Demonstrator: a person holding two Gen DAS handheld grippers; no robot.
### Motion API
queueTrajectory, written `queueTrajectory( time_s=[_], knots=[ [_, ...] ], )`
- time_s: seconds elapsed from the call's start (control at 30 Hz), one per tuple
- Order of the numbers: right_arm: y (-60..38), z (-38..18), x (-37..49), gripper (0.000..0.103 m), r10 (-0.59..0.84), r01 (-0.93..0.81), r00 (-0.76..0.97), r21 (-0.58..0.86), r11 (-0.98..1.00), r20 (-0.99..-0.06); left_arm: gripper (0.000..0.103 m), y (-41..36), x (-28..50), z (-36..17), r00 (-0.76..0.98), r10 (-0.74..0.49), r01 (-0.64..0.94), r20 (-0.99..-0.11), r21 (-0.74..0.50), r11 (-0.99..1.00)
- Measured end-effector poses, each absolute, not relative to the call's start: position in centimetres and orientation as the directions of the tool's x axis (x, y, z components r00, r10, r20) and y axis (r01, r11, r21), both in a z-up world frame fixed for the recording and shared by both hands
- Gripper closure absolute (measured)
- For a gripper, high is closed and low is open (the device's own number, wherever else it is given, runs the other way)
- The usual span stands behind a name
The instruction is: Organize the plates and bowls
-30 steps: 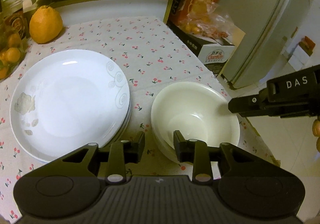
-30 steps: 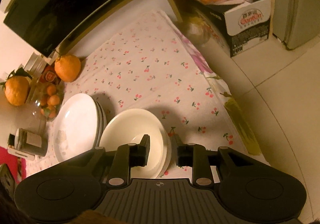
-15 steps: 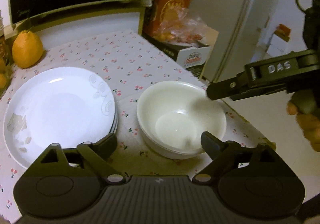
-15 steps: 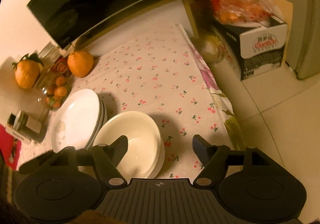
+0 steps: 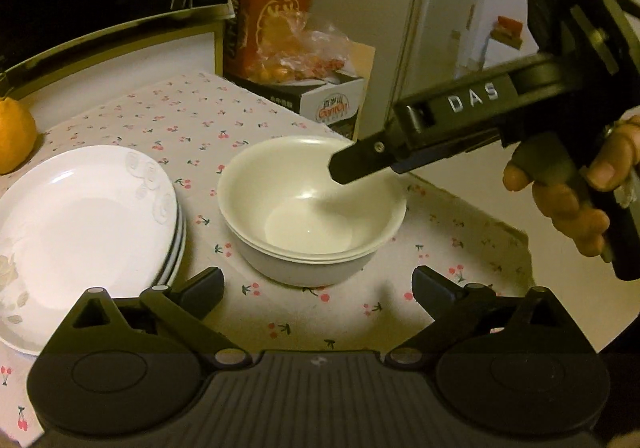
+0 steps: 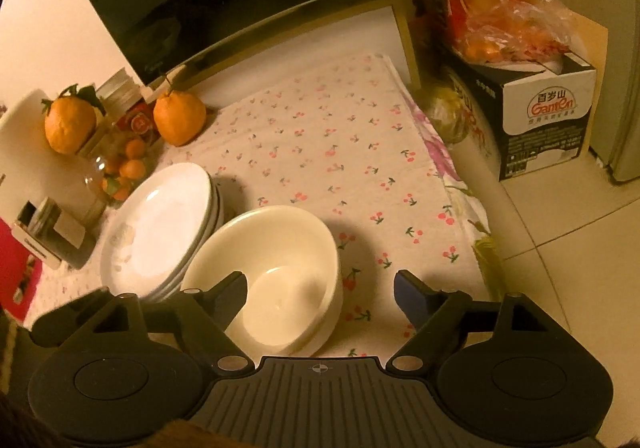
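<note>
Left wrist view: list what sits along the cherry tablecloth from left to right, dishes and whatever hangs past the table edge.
Orange fruit → stack of plates → nested bowls → right gripper over the bowls' rim → hand holding it.

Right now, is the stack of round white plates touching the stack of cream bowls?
Apart. The left wrist view shows a strip of cherry-print tablecloth between the stack of round white plates and the stack of cream bowls.

Left gripper (image 5: 318,284) and right gripper (image 6: 320,288) both angled downward, jaws opening wide, nothing gripped between.
</note>
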State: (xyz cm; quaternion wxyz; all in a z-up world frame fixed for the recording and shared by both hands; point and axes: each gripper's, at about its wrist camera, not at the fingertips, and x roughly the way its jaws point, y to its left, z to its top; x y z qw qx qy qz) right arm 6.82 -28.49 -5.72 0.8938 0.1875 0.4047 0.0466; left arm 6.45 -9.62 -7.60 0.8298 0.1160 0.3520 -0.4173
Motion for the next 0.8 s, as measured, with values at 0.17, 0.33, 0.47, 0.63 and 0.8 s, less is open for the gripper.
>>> queueTrajectory(
  time_s=[0.17, 0.33, 0.47, 0.63, 0.8],
  knots=[
    [-28.4, -6.4, 7.0, 0.021, 0.229, 0.084, 0.674, 0.381, 0.921, -0.702, 0.003, -9.8, 6.7, -8.3, 0.412, -0.612, 0.771, -0.675, -0.101, 0.629],
    [-28.7, -7.0, 7.3, 0.021, 0.231, 0.108, 0.672, 0.401, 0.910, -0.703, 0.005, -10.0, 7.0, -8.5, 0.414, -0.622, 0.768, -0.665, -0.111, 0.631],
    [-28.6, -7.4, 7.5, 0.021, 0.230, 0.121, 0.671, 0.410, 0.904, -0.705, 0.009, -10.4, 7.1, -8.6, 0.418, -0.624, 0.773, -0.660, -0.102, 0.626],
    [-28.2, -7.6, 7.8, 0.025, 0.227, 0.106, 0.666, 0.392, 0.914, -0.710, 0.013, -10.5, 7.3, -8.6, 0.421, -0.626, 0.766, -0.657, -0.113, 0.633],
    [-28.0, -7.7, 8.0, 0.049, 0.236, 0.101, 0.657, 0.393, 0.914, -0.716, 0.019, -10.3, 7.5, -8.6, 0.425, -0.625, 0.760, -0.655, -0.118, 0.640]
  ],
)
